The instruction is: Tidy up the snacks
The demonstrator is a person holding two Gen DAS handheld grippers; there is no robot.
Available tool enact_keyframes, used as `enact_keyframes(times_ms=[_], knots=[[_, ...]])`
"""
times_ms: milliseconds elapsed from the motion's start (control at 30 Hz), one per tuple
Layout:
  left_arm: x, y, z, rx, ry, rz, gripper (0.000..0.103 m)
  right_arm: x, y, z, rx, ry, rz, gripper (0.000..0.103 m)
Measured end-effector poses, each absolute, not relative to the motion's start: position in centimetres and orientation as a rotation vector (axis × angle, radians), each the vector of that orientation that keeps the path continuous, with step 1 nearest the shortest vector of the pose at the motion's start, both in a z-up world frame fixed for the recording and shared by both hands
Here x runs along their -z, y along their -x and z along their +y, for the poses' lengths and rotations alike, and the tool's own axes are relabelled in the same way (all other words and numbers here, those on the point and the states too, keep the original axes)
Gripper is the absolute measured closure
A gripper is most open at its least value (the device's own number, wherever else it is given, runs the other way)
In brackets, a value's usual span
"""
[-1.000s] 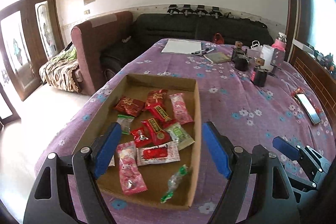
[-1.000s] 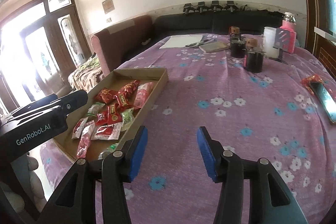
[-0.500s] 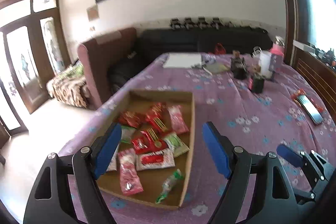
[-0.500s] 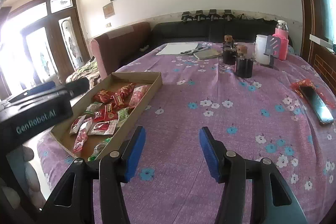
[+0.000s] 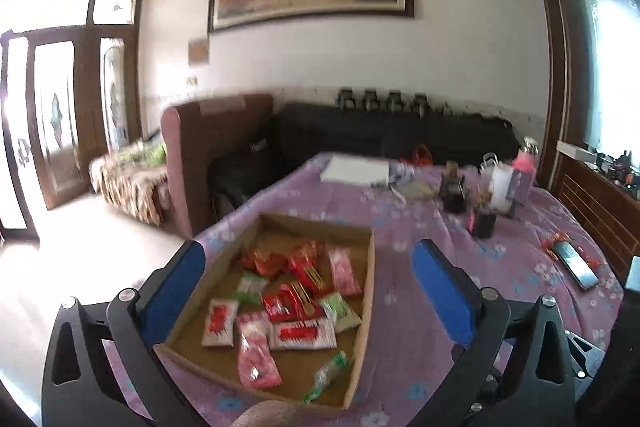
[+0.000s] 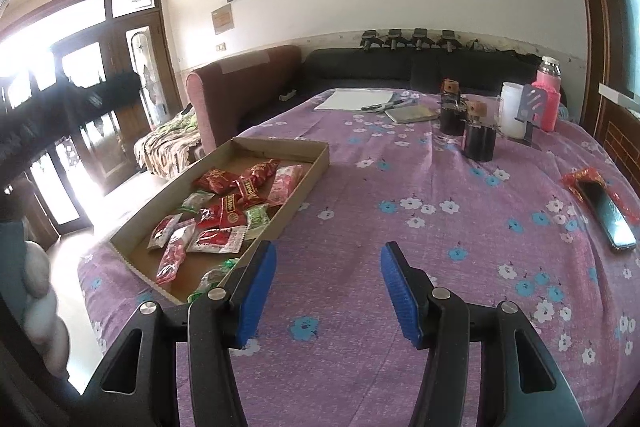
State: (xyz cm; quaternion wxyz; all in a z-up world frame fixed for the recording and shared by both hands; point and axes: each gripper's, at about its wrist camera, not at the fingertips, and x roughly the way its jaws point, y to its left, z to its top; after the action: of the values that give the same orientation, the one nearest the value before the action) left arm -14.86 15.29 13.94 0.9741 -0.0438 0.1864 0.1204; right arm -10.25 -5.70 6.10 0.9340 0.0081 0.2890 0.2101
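Note:
A shallow cardboard tray (image 5: 370, 287) (image 6: 308, 171) lies on the purple flowered tablecloth and holds several red, pink and green snack packets (image 5: 296, 299) (image 6: 228, 211). My left gripper (image 5: 308, 291) is open and empty, held well above the near end of the tray. My right gripper (image 6: 328, 283) is open and empty, above bare cloth to the right of the tray's near corner.
Two dark jars (image 6: 478, 139), a white cup (image 6: 512, 111) and a pink flask (image 6: 546, 99) stand at the far right. A phone on red wrapping (image 6: 606, 211) lies near the right edge. Papers and a notebook (image 6: 410, 113) lie at the far end. Sofas stand beyond the table.
Both grippers have risen and pulled back from the table, so the tray looks smaller and lower in view. Both stay open and empty. The snacks have not moved.

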Motion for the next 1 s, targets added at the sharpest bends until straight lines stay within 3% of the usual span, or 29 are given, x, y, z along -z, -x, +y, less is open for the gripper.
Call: enact_keyframes(times_ms=[133, 500, 1000], knots=[[-12.8, 14.0, 15.8, -0.225, 0.134, 0.452, 0.0, -6.0, 10.3, -5.1, -0.432, 0.009, 0.591, 0.041], [-9.6, 11.7, 16.4, -0.193, 0.147, 0.624, 0.0, -5.0, 9.8, -3.1, -0.447, 0.056, 0.63, 0.041], [-8.6, 10.9, 17.6, -0.192, 0.173, 0.677, 0.0, -4.4, 9.4, -1.4, -0.47, 0.091, 0.658, 0.041]])
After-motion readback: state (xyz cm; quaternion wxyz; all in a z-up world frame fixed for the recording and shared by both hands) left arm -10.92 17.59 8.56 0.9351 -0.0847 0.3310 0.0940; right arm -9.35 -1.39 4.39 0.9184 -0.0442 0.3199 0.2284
